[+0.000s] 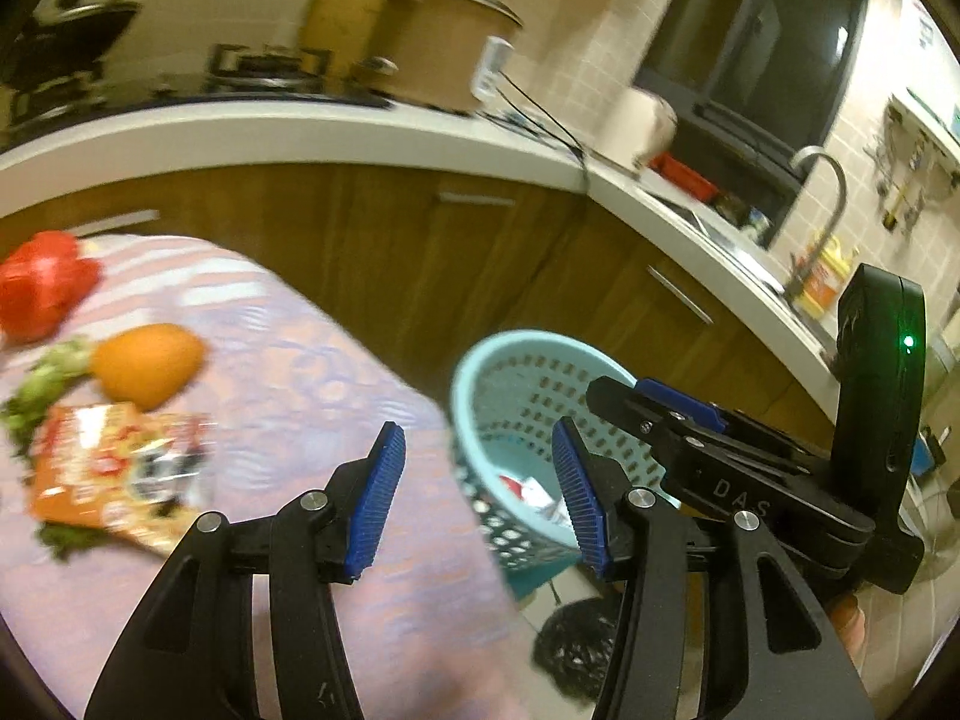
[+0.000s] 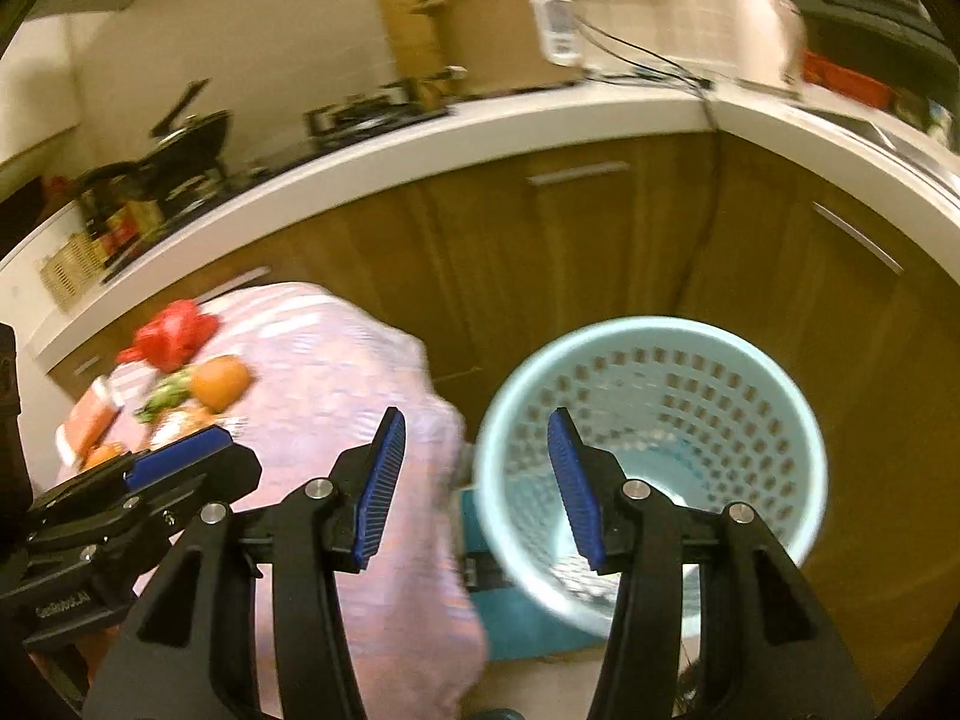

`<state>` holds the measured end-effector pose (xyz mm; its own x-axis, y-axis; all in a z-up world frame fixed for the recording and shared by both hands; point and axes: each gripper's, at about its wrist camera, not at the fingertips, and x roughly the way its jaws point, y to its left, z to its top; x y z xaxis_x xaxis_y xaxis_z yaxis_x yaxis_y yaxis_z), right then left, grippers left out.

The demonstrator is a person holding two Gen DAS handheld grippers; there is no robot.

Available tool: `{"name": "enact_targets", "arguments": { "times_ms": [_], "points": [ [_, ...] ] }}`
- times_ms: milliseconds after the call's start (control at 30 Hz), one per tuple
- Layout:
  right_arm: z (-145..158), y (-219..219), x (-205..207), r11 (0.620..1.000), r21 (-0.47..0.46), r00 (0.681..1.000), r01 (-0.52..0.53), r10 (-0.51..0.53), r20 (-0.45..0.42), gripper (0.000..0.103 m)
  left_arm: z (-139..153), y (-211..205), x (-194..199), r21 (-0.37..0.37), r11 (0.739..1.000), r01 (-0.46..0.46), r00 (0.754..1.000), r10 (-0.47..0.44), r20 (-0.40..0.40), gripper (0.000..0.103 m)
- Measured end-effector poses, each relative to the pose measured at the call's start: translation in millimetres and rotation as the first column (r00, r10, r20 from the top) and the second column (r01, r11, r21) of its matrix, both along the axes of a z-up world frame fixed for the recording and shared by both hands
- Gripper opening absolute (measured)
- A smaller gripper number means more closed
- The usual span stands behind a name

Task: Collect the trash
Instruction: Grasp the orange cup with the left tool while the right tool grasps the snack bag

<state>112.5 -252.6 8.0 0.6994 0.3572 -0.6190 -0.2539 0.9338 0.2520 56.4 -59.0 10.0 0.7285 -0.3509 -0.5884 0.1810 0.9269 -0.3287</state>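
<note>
A light blue perforated waste basket (image 2: 750, 360) stands on the floor beside a small table with a pink cloth (image 2: 336, 360); it also shows in the left wrist view (image 1: 516, 360) with a bit of white and red trash (image 1: 531, 489) inside. An orange snack wrapper (image 1: 114, 468) lies on the cloth (image 1: 312, 360) next to an orange (image 1: 150, 363), green leaves (image 1: 42, 384) and a red pepper (image 1: 42, 282). My left gripper (image 1: 474, 480) is open and empty over the table's right edge. My right gripper (image 2: 474, 480) is open and empty above the basket's near rim.
Wooden cabinets (image 2: 600, 252) under a white counter (image 2: 420, 138) run behind the table and basket. A large pot (image 1: 444, 42), a stove (image 1: 264, 66) and a sink tap (image 1: 822, 192) stand on the counter. A black bag (image 1: 570, 642) lies on the floor.
</note>
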Motion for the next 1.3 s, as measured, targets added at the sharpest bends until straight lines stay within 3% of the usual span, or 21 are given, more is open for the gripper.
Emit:
{"name": "enact_targets", "arguments": {
  "times_ms": [167, 333, 500, 733, 867, 967, 1167, 1267, 1300],
  "points": [
    [12.1, 52.1, -8.0, 0.994, -0.009, 0.994, -0.107, 0.107, 0.022, 0.046, 13.2, 54.8, -26.7, -0.007, 0.993, -0.120, 0.992, 0.121, 0.034, 0.050],
    [19.5, 105.4, -17.1, 0.978, -0.028, 0.977, -0.207, 0.208, 0.038, 0.046, 23.0, 113.4, -56.5, 0.001, 0.963, -0.271, 0.961, 0.270, 0.064, 0.050],
    [17.1, 147.4, -28.0, 0.959, -0.048, 0.958, -0.280, 0.282, 0.049, 0.046, 26.5, 184.8, -87.4, 0.007, 0.893, -0.451, 0.891, 0.449, 0.073, 0.050],
    [1.0, 194.4, -37.2, 0.933, -0.065, 0.934, -0.355, 0.357, 0.027, 0.046, 15.5, 286.4, -130.9, -0.020, 0.754, -0.657, 0.753, 0.657, 0.031, 0.050],
    [-7.2, 211.1, -38.1, 0.924, -0.084, 0.927, -0.372, 0.375, 0.013, 0.046, 5.8, 322.3, -140.7, -0.029, 0.715, -0.699, 0.715, 0.699, -0.010, 0.050],
    [-11.1, 215.4, -35.8, 0.925, -0.087, 0.928, -0.370, 0.371, 0.002, 0.046, -2.2, 335.7, -137.5, -0.035, 0.715, -0.698, 0.716, 0.698, -0.036, 0.053],
    [-15.3, 212.8, -30.6, 0.929, -0.099, 0.934, -0.357, 0.358, -0.009, 0.046, -20.2, 345.1, -107.0, -0.058, 0.757, -0.651, 0.758, 0.645, -0.101, 0.055],
    [-17.0, 210.4, -29.2, 0.924, -0.094, 0.928, -0.371, 0.372, -0.009, 0.046, -32.0, 344.9, -97.4, -0.068, 0.769, -0.636, 0.770, 0.625, -0.130, 0.052],
    [-17.1, 210.0, -29.2, 0.922, -0.092, 0.926, -0.377, 0.378, -0.008, 0.046, -34.8, 344.3, -94.6, -0.074, 0.773, -0.630, 0.774, 0.618, -0.137, 0.045]
  ]
}}
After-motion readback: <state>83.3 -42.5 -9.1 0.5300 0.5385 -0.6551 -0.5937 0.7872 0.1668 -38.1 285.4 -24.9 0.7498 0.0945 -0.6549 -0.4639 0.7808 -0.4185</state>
